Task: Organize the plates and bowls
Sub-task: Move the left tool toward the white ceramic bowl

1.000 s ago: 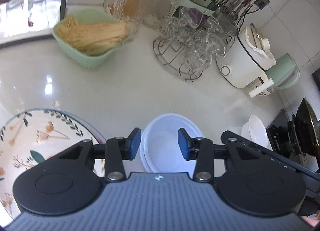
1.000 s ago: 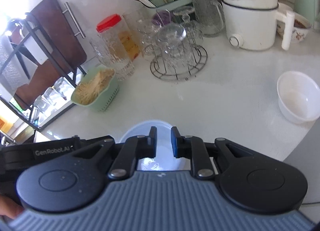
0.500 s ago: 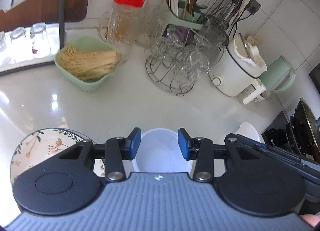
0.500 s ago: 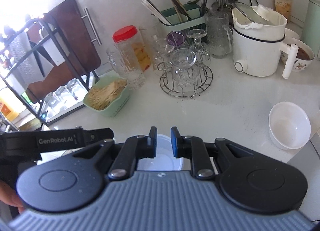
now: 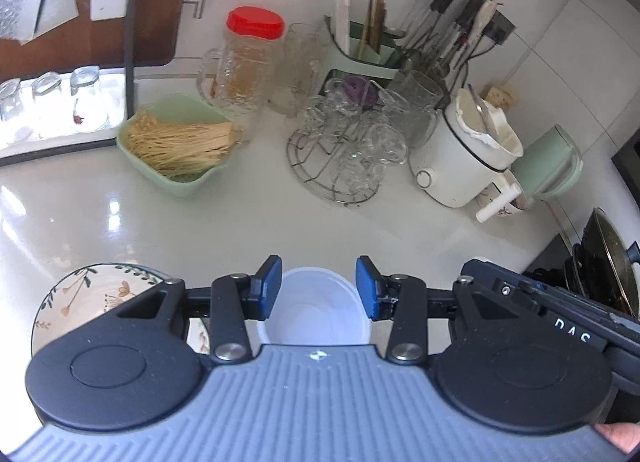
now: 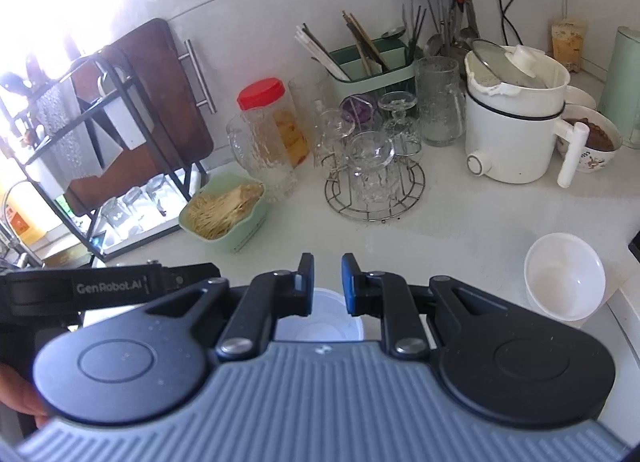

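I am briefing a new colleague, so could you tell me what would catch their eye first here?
Probably the red-lidded jar at the back of the counter, beside the green basket of noodles. Nearer, a white plastic bowl sits below the open left claw, with a floral plate to its left.

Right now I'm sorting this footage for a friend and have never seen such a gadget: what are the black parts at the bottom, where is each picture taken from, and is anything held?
No robot here: a person holds two hand-held grippers, each with a fisheye camera looking forward along its two blue-padded fingers. One picture comes from the left gripper, the other from the right gripper. Both are above a white kitchen counter. Below them sits a white plastic bowl; neither gripper holds anything, and both stand open, the right one more narrowly. On the counter lie a floral plate, a second white bowl, a green basket of noodles, a wire rack of glasses and a white cooker.
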A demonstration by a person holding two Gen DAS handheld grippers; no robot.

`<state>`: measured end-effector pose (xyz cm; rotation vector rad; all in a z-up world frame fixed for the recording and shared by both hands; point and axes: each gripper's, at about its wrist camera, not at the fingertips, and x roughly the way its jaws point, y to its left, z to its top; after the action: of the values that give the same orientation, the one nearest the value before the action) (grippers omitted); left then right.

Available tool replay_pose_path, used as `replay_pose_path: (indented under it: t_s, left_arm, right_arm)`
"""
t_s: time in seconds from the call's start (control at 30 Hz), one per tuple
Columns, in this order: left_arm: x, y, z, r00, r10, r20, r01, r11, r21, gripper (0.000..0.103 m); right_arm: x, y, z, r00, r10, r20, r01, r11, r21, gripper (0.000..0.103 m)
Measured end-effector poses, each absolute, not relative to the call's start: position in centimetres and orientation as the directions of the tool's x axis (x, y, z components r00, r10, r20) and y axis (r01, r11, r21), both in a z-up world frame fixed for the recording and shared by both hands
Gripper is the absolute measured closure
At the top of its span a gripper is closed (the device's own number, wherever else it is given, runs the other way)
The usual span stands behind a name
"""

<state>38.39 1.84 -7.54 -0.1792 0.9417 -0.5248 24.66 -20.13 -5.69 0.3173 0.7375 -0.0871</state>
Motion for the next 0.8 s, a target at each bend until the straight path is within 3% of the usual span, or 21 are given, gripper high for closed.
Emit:
replay_pose_path:
  t_s: [0.8]
  left_arm:
    - [34.6, -10.7, -7.1, 0.317, -0.62, -0.718, 0.583, 0.724, -0.369, 0.057]
  right_arm:
    - [16.0, -29.1, -6.2, 0.731, -0.224, -0.645, 0.465, 0.855, 0.231, 0.084]
